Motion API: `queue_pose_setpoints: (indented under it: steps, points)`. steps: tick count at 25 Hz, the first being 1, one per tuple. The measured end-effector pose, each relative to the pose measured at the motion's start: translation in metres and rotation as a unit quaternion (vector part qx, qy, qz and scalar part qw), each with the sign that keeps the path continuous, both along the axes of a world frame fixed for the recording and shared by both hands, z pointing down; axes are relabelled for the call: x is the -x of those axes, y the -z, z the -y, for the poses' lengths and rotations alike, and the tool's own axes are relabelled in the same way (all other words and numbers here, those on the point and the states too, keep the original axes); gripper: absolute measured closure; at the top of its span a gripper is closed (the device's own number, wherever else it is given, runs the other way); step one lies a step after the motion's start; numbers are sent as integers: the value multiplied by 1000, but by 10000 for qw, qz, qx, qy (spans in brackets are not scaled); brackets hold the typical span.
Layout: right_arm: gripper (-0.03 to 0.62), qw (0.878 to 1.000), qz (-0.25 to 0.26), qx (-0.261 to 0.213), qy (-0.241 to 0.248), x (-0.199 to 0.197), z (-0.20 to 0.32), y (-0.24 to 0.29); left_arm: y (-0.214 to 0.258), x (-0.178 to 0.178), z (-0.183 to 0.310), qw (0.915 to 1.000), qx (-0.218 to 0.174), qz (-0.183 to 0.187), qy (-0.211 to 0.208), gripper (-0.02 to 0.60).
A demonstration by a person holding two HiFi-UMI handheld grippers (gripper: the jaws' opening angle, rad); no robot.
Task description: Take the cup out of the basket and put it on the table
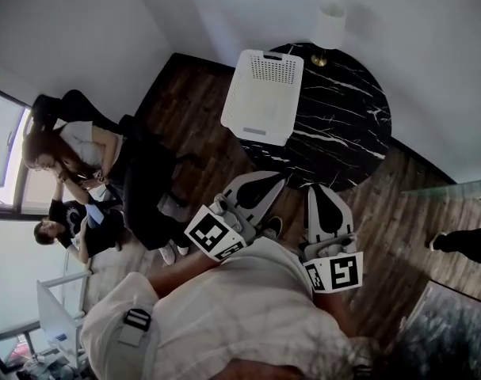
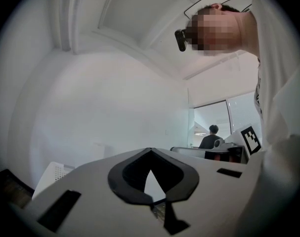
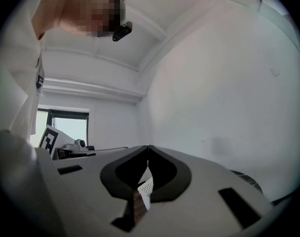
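The left gripper [image 1: 276, 180] and right gripper [image 1: 315, 188] are hovering side by side, jaws pressing together on nothing; the white basket [image 1: 264, 93] is sitting on the black table's [image 1: 343, 125] left edge; its inside is hiding from view.

Basket [image 1: 264, 95] on table [image 1: 343, 133]
Basket at the table's left edge, lamp [image 1: 329, 26] at its far edge, people [image 1: 66, 157] farther left.

Office-like room, white walls [image 1: 82, 22], wood floor [image 1: 188, 93], round marble table [image 1: 343, 133], people [image 1: 74, 153] seated by window [image 1: 1, 133]
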State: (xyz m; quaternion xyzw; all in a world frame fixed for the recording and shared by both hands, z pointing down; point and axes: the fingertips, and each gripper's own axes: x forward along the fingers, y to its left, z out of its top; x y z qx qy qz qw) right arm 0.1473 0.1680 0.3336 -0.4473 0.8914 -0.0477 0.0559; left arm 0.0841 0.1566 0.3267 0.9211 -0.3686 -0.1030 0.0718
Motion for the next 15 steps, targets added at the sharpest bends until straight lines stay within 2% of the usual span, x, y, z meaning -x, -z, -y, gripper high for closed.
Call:
queue_pose_setpoints:
  steps: [7, 15]
  points:
    - [585, 9998, 76, 182, 88, -1, 17, -10, -3, -3, 17, 10000, 45, 64, 32, 575]
    - [585, 9998, -15, 134, 163, 27, 60, -7, -4, 28, 57, 9999, 23, -17, 157, 575]
